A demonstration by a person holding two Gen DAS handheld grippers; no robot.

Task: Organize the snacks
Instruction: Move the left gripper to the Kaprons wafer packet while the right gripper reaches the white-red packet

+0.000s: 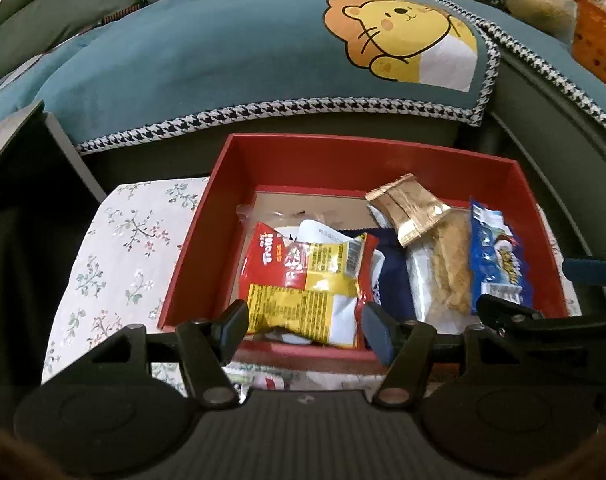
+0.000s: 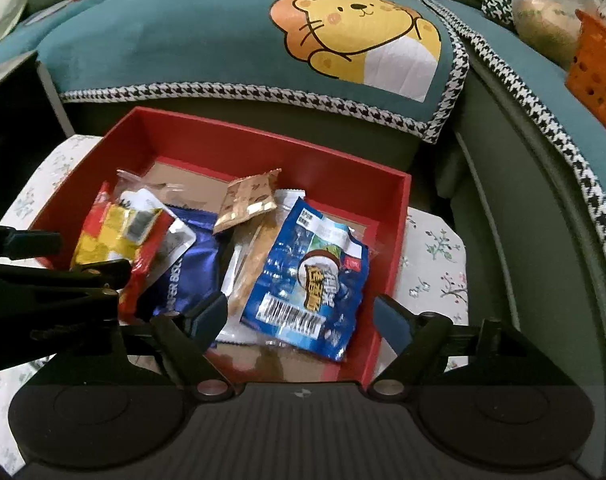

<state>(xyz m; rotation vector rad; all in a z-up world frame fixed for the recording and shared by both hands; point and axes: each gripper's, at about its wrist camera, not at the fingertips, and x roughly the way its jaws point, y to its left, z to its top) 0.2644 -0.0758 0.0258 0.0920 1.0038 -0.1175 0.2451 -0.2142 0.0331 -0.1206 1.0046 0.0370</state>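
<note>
A red box stands on a floral cloth and holds several snack packets. My left gripper is open over the box's near edge. A red and yellow Trolli packet lies in the box between its fingers, which do not press on it. My right gripper is open too, and a light blue packet rests in the box between its spread fingers. A gold sachet, a dark blue biscuit packet and a clear packet of wafers lie between those two.
The floral cloth covers a small table in front of a sofa with a teal lion cover. An orange basket sits on the sofa at the right. Dark furniture stands at the left.
</note>
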